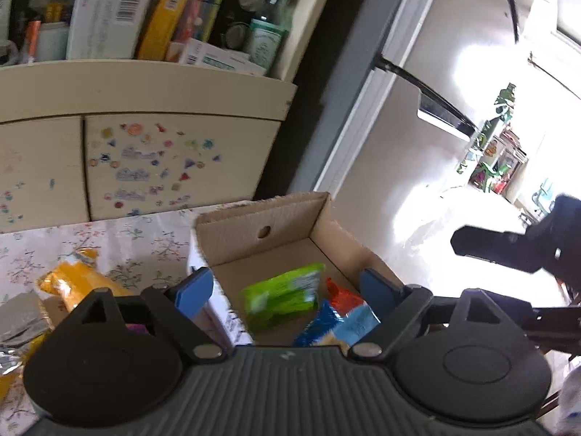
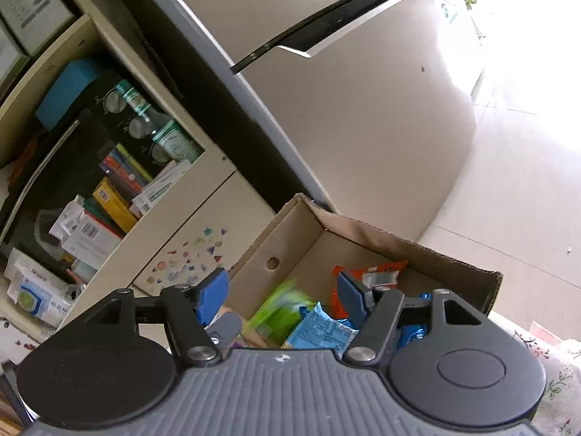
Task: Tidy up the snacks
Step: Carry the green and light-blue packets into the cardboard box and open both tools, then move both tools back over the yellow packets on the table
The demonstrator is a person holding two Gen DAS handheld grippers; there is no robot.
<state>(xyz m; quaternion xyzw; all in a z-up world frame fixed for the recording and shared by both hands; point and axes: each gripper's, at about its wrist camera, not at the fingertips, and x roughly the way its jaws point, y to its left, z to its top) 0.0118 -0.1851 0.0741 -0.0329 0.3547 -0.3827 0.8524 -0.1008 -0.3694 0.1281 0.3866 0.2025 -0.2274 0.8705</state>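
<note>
Floral tablecloth (image 1: pixel 145 232) carries a cardboard box (image 1: pixel 254 218) near the fridge, and inside it a blurred green packet (image 1: pixel 283 298) sits between the left gripper (image 1: pixel 287 287)'s spread blue pads, untouched, beside blue and orange packs. Right gripper (image 2: pixel 283 296) hovers over the same box, jaws apart and empty. Looks like the drop-off step; next up, I'd say, the orange snack bag (image 1: pixel 72 279) outside on the cloth needs collecting.

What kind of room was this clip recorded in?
Probably a home kitchen or dining area: a refrigerator beside a cluttered cabinet, and a floral tablecloth under the cardboard box of snacks.
</note>
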